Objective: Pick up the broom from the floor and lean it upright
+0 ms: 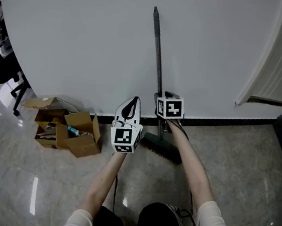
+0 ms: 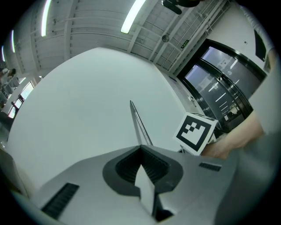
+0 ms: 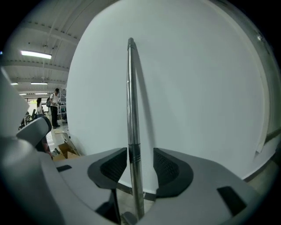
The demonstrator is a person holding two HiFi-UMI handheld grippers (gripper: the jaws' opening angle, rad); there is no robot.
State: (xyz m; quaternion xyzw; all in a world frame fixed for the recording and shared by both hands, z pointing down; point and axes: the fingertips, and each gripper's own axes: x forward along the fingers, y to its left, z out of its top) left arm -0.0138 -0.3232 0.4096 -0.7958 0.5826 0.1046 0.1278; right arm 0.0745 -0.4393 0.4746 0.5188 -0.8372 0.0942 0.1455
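Near upright against the white wall [image 1: 89, 38]: the broom [image 1: 159, 81], metal handle up the wall, bristle head [image 1: 161, 148] down on the floor [image 1: 241, 167] close to the black skirting [image 1: 221, 121].

Low on the handle, one jaw at either side of it: the right hand-held gripper [image 1: 163, 98], jaws standing wide. In the right gripper view, handle [image 3: 131, 110] rising between the two ribbed pads [image 3: 169, 167], hard by the pad on the left of that view, touching or just beside it, cannot tell which. Clear of the pad on the right, with wall showing in the gap. No clamp on the handle.

Just left of the broom and a little nearer the person: the left hand-held gripper [image 1: 132, 103], pointing toward the wall, jaws closed together on nothing. In the left gripper view [image 2: 141, 150], tips meeting, with the handle [image 2: 138, 123] beyond them and apart, and the right gripper's marker cube [image 2: 196, 132] off to the right.

Further left, on the floor by the wall: open cardboard boxes [image 1: 68, 132], well apart from the broom. Beyond those, at the picture's edge, a dark office chair [image 1: 6, 72].
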